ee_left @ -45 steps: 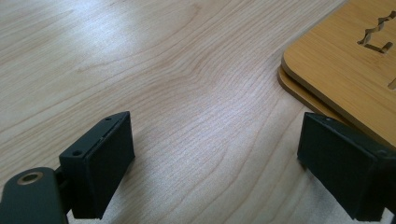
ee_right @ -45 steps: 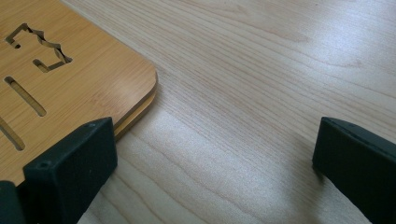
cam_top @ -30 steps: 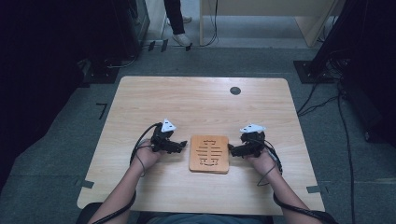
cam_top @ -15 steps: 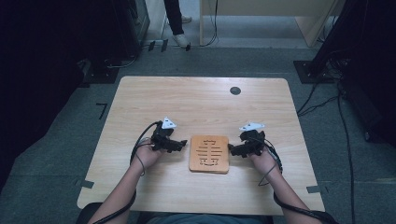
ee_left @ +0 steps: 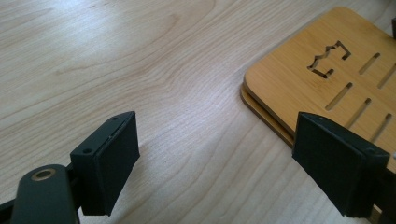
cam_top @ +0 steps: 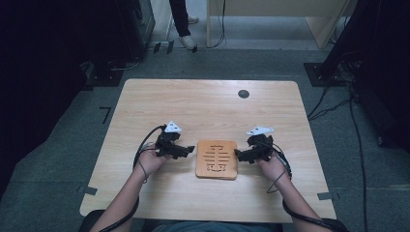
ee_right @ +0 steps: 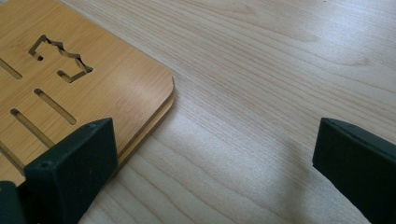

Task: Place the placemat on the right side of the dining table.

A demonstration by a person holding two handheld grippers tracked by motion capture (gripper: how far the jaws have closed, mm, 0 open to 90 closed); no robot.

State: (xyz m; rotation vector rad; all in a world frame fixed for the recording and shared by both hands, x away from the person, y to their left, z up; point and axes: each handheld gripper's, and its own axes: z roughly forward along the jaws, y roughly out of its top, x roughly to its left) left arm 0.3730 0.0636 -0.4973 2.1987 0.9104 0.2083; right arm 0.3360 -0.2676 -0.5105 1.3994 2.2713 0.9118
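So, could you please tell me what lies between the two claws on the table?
The slotted wooden board lies flat between the left claw and the right claw in the high view; nothing else sits there.

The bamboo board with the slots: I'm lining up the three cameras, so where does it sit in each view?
High view: the bamboo board lies flat near the table's front middle, between the two grippers.
Left gripper view: upper right, its rounded corner by the right-hand jaw.
Right gripper view: upper left, its edge running behind the left-hand jaw.
Shared landmark: the jagged cut-out above the slots.
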